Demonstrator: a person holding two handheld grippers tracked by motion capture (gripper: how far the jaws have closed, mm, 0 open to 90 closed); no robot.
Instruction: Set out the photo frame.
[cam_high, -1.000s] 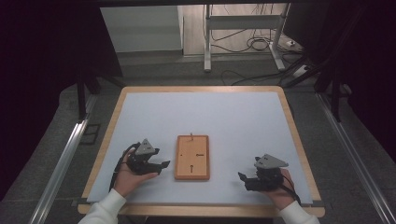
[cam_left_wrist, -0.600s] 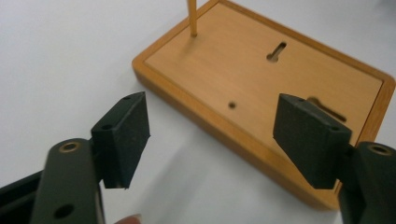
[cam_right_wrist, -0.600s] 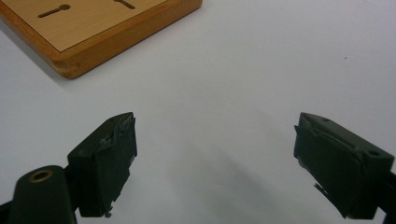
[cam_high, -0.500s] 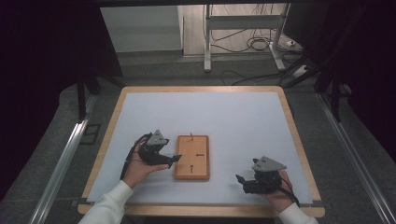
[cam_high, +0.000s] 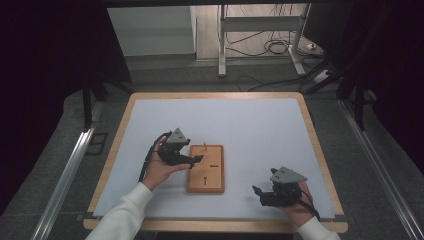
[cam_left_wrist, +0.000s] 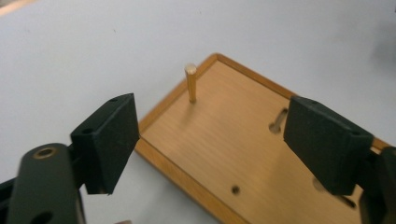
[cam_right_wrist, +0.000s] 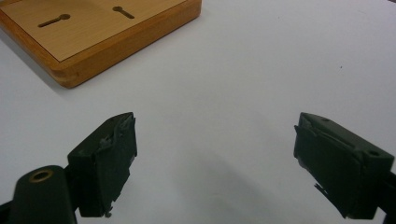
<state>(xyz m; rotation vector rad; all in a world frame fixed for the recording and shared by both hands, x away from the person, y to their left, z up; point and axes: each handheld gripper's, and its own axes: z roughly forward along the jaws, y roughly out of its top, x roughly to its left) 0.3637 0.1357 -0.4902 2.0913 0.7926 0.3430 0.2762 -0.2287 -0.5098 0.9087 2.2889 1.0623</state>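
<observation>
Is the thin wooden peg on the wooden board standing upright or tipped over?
Upright. The thin wooden peg stands vertically in the flat wooden board near its corner, ahead of the left gripper, whose jaws are open.

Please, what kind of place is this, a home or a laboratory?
Probably a laboratory or recording workshop, not a home. A white work table with a wooden rim stands between dark curtains, loose cables lie on the floor behind it, and a metal stand rises there.

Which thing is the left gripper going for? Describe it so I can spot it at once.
On the white table, find the wooden board near the front edge. At its far end stands a thin wooden peg, the board's sole upright piece; the keyhole slots lie flush.
</observation>
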